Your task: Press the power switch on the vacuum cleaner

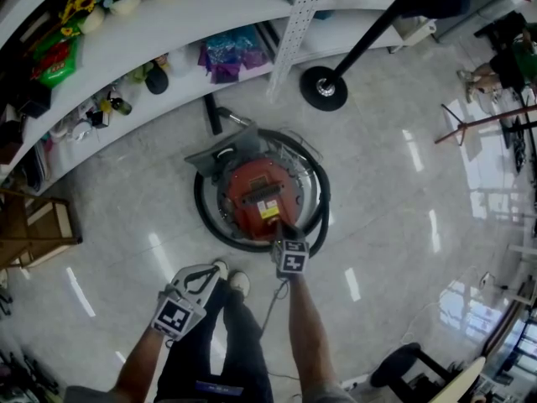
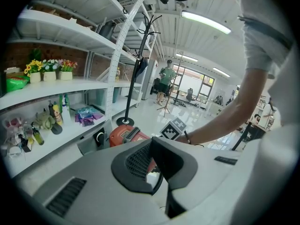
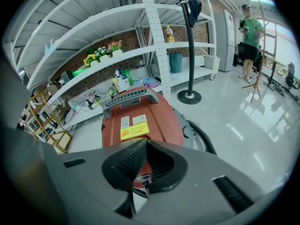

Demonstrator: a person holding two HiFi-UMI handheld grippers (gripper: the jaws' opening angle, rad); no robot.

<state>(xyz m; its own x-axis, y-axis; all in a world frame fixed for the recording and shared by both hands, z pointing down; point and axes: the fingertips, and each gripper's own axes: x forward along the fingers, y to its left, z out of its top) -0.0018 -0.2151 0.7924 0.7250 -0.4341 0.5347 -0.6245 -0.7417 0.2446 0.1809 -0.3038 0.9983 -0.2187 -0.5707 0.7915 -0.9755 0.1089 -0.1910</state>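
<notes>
The red vacuum cleaner (image 1: 260,193) lies on the floor with its black hose (image 1: 201,212) coiled around it. My right gripper (image 1: 282,232) is shut and empty, its tip at the near end of the red body. In the right gripper view my right gripper (image 3: 145,144) hides that near end, so I cannot tell whether it touches a switch. The vacuum cleaner (image 3: 140,118) with its grey handle (image 3: 129,97) fills the space ahead. My left gripper (image 1: 214,269) is shut on nothing, held back by the person's shoes. Past my left gripper (image 2: 152,146) the vacuum cleaner (image 2: 123,134) shows.
A white curved shelf unit (image 1: 168,23) with flowers, bottles and bags runs behind the vacuum. A coat stand's round base (image 1: 323,88) stands to the right rear. A wooden frame (image 1: 33,229) is at the left, a chair base (image 1: 403,363) at the lower right. A person (image 3: 251,32) stands far off.
</notes>
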